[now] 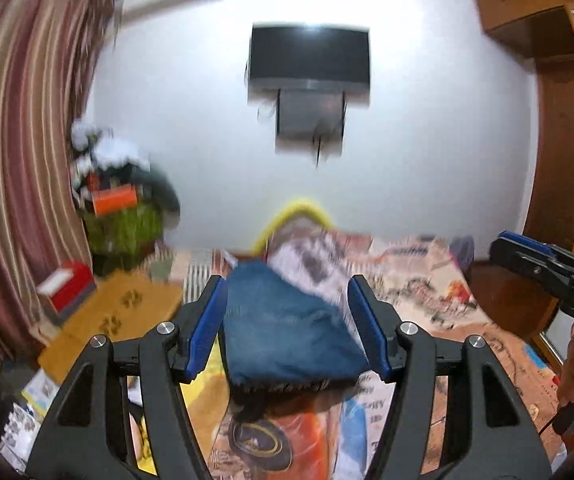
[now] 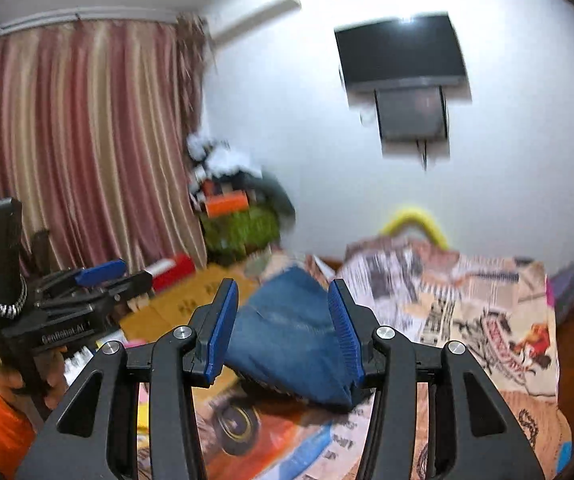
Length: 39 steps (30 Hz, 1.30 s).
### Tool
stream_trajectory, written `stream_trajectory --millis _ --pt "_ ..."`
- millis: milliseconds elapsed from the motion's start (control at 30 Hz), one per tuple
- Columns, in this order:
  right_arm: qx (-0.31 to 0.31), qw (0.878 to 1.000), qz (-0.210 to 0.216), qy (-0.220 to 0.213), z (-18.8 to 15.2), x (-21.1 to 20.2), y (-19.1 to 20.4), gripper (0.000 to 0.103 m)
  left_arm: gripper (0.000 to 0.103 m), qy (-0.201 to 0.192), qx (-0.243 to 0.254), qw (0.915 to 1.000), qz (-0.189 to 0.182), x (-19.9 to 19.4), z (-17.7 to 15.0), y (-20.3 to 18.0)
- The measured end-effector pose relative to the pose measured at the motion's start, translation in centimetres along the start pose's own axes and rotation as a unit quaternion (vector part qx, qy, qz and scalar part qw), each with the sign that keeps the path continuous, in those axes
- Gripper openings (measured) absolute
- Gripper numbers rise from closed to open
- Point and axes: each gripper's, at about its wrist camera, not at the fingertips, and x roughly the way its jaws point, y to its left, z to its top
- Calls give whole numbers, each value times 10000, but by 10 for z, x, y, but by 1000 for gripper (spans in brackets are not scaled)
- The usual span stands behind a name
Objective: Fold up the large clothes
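The left gripper (image 1: 287, 320) has its blue-padded jaws spread wide with nothing between them, hanging above the bed. The right gripper (image 2: 283, 328) is likewise wide apart and empty, held beside it at about the same height. Just ahead of both lies the jeans (image 1: 287, 328), a blue denim bundle already doubled over into a compact wedge, resting on the printed bedspread (image 1: 427, 280) near the middle of the bed. Blur hides any seams.

Denim of this kind is likely thick, fairly heavy and stiff for cloth, so it should hold a crease and not slide on the bedspread. A stacked edge may be too bulky for one pinch; taking a single corner or the hem at each side, one gripper to each, looks the safer hold.

Beyond the bed a striped curtain (image 1: 19, 140) hangs on the left and a television (image 1: 309, 58) is fixed to the white wall.
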Motion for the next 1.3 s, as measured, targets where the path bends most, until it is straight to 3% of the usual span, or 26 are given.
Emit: stream_trajectory --millis 133,233,300,400,600,1300 --pt "-78 9989 -8 -455 -3 -34 16 45 62 -663 92 9978 39 -54 -2 -22" --pt "-145 9975 -157 -678 -8 -48 24 51 71 -969 68 9952 95 -81 -10 -31" --pt "-117 9967 -261 -753 -12 -51 22 64 80 -1123 90 9935 186 -95 -16 -38" --pt "-95 9948 -526 -871 -17 -56 23 76 96 -1248 -11 9917 309 -108 -26 -42" --pt "-68 9925 -880 -847 -23 -64 25 100 101 -1164 -160 9921 445 -107 -39 -42" --pt "-259 9920 -1068 -626 -35 -66 29 101 102 -914 -384 9934 573 -98 -57 -33"
